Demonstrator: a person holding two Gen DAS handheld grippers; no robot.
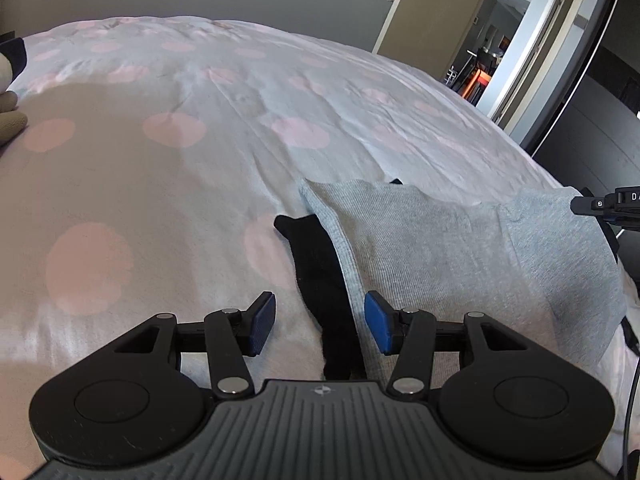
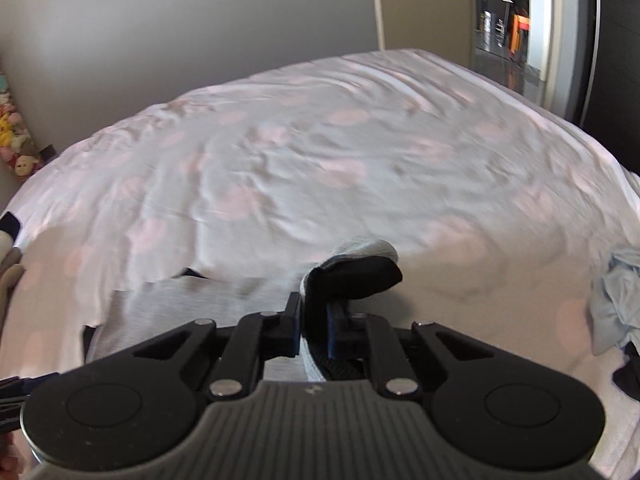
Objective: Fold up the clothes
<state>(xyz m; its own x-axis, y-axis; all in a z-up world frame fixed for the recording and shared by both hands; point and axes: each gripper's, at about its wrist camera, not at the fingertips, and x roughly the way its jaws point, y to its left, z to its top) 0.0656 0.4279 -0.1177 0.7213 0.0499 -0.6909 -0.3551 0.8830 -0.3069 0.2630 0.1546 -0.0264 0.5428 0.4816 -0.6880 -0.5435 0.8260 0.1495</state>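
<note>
right hand-held gripper pinches the grey garment's apparently black-lined edge; left hand-held gripper gapes empty.

The things are carried by a bed, which is covered with a white sheet printed with large pale pink dots and marked by soft wrinkles. On the sheet, near the front edge, a grey garment is laid flat, with a black part showing along its left side. In the right wrist view, a crumpled light blue cloth is seen lying on the sheet at the right edge, well apart from the grey garment. At the far left edge of the bed, some beige and dark items are partly seen, but they cannot be identified.
</note>
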